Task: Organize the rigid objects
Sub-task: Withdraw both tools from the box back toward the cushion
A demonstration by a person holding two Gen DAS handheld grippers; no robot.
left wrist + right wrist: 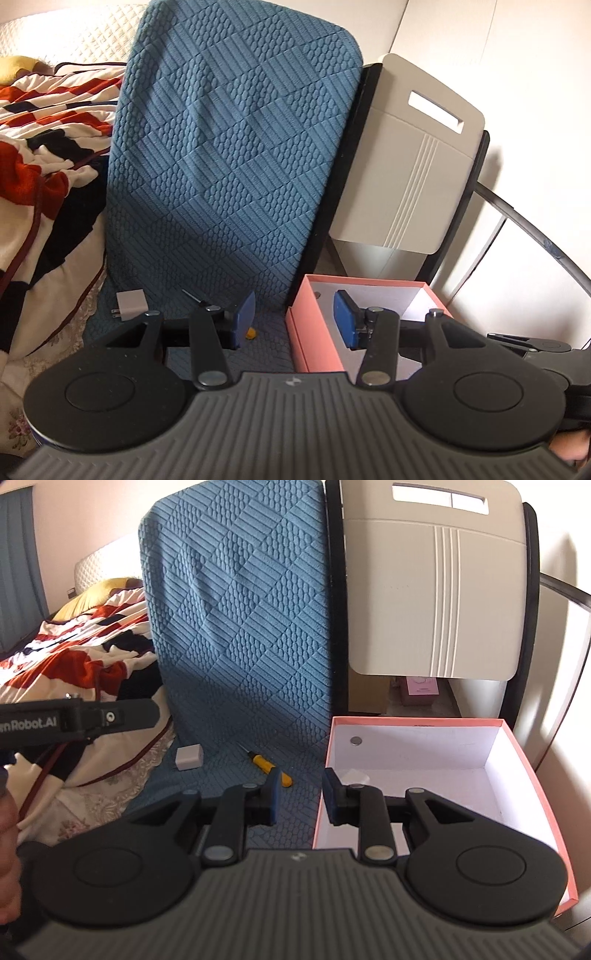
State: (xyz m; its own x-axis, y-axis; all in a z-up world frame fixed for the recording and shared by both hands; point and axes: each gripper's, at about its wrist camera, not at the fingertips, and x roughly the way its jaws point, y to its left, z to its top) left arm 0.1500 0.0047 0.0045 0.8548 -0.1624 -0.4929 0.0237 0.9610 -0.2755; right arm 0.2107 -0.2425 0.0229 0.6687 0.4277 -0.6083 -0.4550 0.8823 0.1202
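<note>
Over the blue quilted cover (236,635), both grippers hang w/ nothing held. Left gripper (293,317): jaws apart, empty. Right gripper (300,794): jaws apart, empty too. Yellow screwdriver (267,762) and white charger (189,757) lie on the cover, left of the pink box (517,753); coin cell (356,741) inside the box.

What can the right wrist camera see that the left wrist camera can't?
Only the right view shows the whole yellow screwdriver, a coin inside the box, and the left gripper's side. Only the left view shows the charger's prongs; there the screwdriver is mostly hidden behind a finger. Both show the blue cover, the pink box, the bed blanket, and open, empty jaws.
</note>
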